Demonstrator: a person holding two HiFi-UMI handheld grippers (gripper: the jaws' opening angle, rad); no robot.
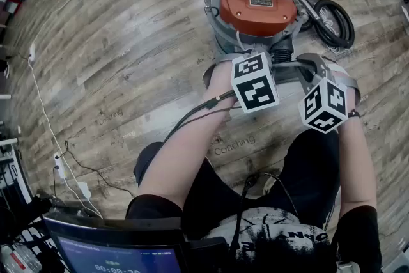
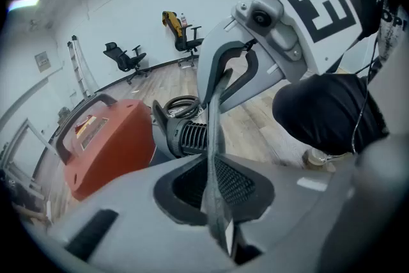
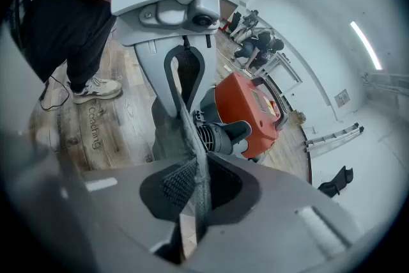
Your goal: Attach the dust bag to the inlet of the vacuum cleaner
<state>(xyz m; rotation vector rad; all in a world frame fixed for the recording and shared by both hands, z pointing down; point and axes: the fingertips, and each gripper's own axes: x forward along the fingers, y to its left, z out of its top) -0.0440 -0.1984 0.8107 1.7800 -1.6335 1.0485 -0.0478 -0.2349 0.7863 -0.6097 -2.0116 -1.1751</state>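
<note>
The vacuum cleaner (image 1: 255, 3), with an orange top on a grey drum, stands on the wooden floor just ahead of both grippers. Its black ribbed inlet (image 2: 192, 134) (image 3: 220, 134) faces them. A grey fabric dust bag (image 2: 214, 137) (image 3: 185, 118) is stretched between the two grippers, close in front of the inlet. My left gripper (image 1: 255, 77) (image 2: 214, 185) is shut on one edge of the bag. The right gripper (image 1: 317, 86) (image 3: 195, 188) is shut on the opposite edge. In the head view the marker cubes hide most of the bag.
A coiled black hose (image 1: 329, 19) lies right of the vacuum. A white cable (image 1: 38, 93) runs along the floor at the left, and a laptop (image 1: 115, 249) sits at the bottom. The person's legs in black trousers (image 1: 307, 169) are under the grippers. Office chairs (image 2: 128, 57) stand by the far wall.
</note>
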